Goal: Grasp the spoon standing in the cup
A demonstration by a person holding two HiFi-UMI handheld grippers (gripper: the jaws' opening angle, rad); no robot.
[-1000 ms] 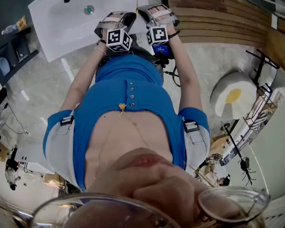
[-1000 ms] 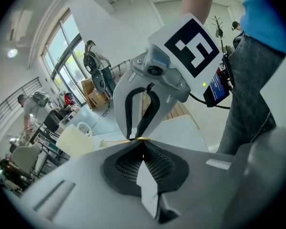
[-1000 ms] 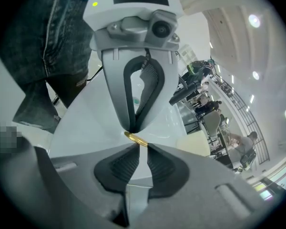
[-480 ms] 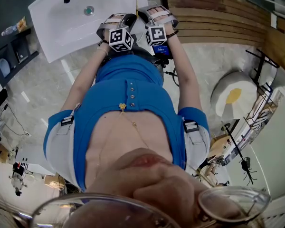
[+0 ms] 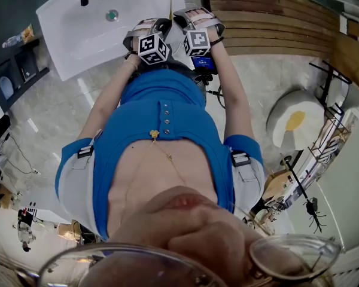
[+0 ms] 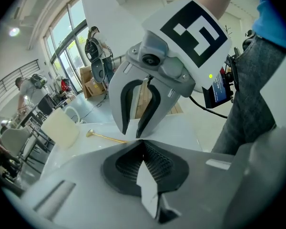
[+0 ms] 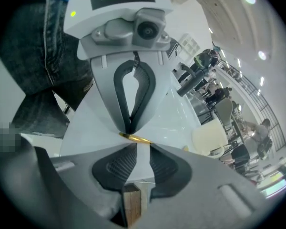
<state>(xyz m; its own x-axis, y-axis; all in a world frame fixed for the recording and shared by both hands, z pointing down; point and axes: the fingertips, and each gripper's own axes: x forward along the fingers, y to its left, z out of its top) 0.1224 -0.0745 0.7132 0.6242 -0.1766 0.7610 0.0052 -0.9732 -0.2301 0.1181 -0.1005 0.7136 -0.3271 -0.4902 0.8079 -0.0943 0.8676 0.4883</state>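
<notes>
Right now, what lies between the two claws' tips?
The gold spoon: its handle crosses at the shut tips of the left claw, ahead of the parted jaws of the right claw. The right gripper view shows it.

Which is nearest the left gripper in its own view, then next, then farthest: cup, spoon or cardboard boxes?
1. Spoon, just left of the jaw tips.
2. Cup, farther left.
3. Cardboard boxes, far behind.

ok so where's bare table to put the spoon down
Bare white table lies left of the spoon in the head view, and between the cup and the left gripper. Crowded at the spoon's handle, where the right gripper meets it.
</notes>
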